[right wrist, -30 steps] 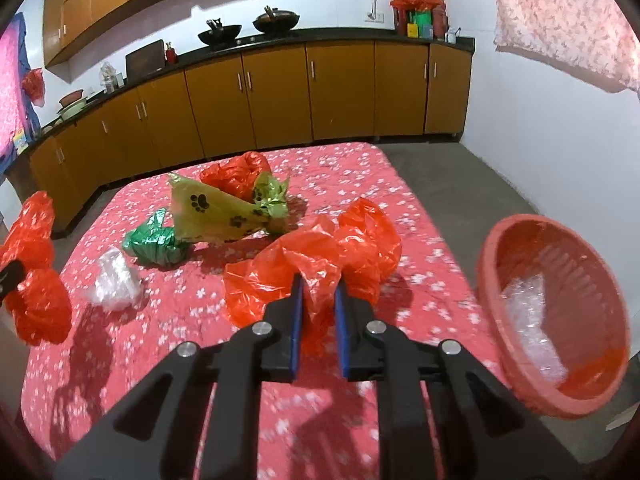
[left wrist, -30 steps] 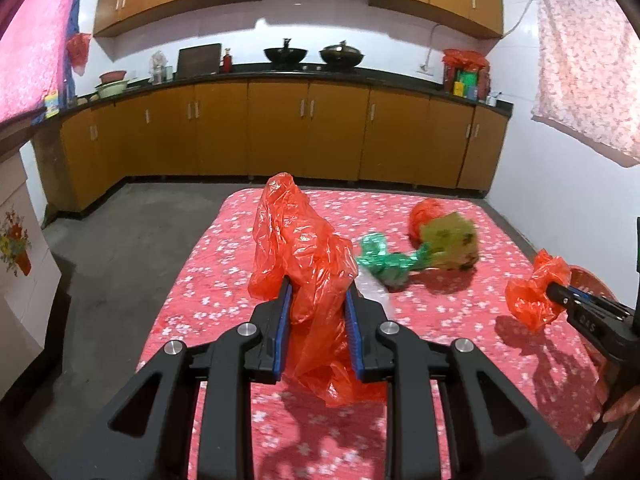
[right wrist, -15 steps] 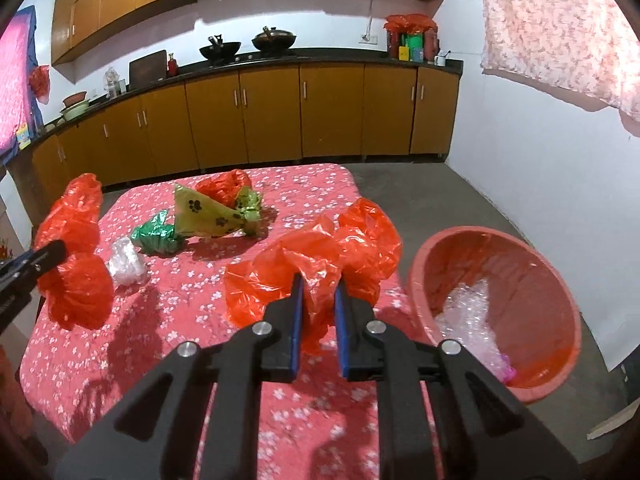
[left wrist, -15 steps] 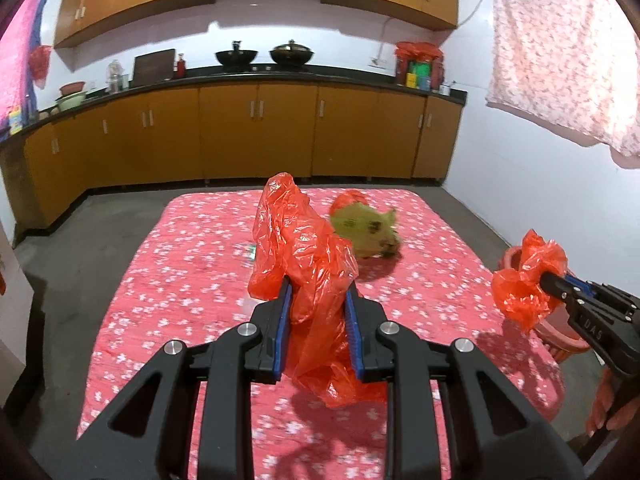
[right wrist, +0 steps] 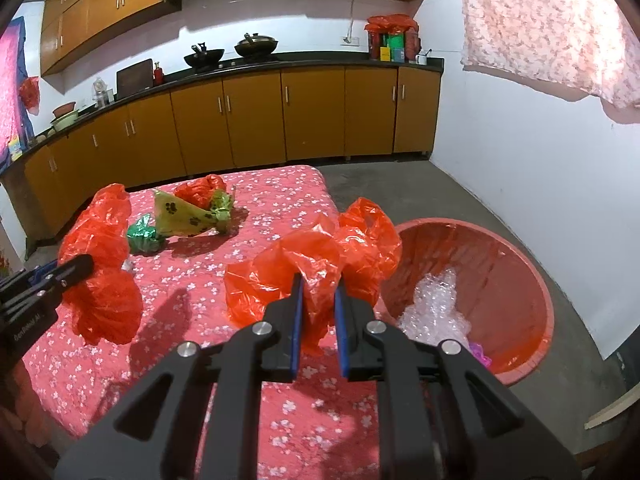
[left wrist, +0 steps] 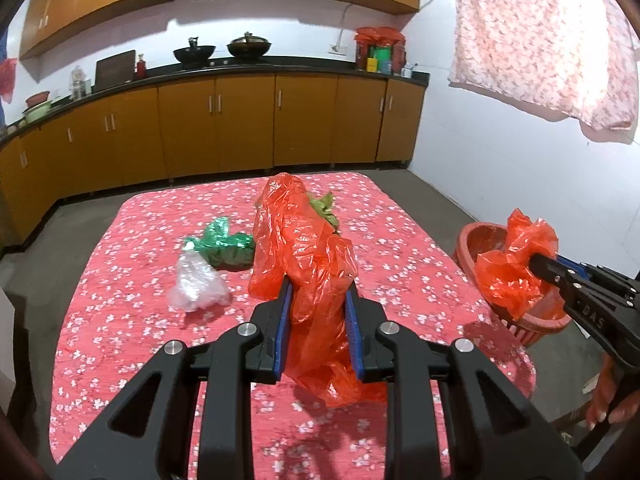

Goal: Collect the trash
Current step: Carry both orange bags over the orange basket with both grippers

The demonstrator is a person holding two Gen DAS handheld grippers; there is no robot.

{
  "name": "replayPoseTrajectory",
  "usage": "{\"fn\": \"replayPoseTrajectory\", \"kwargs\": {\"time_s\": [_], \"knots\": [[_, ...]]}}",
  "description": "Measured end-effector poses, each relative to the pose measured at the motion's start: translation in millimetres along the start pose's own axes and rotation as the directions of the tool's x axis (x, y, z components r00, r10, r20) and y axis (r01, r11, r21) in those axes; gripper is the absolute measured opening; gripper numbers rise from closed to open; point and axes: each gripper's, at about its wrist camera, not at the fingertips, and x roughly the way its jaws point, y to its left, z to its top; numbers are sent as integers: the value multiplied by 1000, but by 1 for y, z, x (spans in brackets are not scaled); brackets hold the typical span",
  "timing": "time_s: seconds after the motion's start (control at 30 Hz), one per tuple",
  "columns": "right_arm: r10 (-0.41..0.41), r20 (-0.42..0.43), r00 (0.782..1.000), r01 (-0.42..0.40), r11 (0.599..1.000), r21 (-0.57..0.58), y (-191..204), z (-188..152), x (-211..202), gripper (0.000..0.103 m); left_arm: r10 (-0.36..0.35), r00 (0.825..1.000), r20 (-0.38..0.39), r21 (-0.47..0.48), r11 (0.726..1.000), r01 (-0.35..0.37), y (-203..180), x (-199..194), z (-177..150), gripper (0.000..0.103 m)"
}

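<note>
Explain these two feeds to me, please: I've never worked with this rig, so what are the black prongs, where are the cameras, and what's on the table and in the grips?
No robot here: a person holds a two-finger gripper in each hand, and a fisheye camera on each looks along its fingers. The prongs low in each picture are that gripper's own.

Left view: the left gripper is shut on a red plastic bag. At its right edge the right gripper shows from the side.

Right view: the right gripper is shut on another red bag, near a red basket on the floor, with clear plastic inside.

On the flowered table lie a green bag, a yellow paw-print bag, a crumpled red bag and clear plastic wrap.
</note>
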Motion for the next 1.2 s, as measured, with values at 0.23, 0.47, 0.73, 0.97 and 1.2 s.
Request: {"fn": "replayPoseTrajectory", "kwargs": {"time_s": [0.23, 0.47, 0.73, 0.97, 1.2], "knots": [[-14, -5, 1000, 14, 1000, 9, -9, -5, 0, 15, -21, 1000, -13, 23, 1000, 21, -13, 7, 1, 25], [-42, -5, 999, 42, 999, 33, -26, -6, 0, 15, -46, 999, -22, 53, 998, 47, -30, 16, 3, 25], [-79, -14, 997, 80, 994, 73, -54, -8, 6, 15, -73, 997, -39, 90, 993, 76, -55, 29, 5, 25], [-123, -16, 992, 124, 986, 111, -84, -5, 12, 15, -105, 993, -52, 121, 986, 111, -76, 43, 10, 25], [-163, -24, 986, 164, 975, 147, -112, -6, 20, 15, -147, 987, -67, 150, 976, 155, -101, 58, 14, 25]]}}
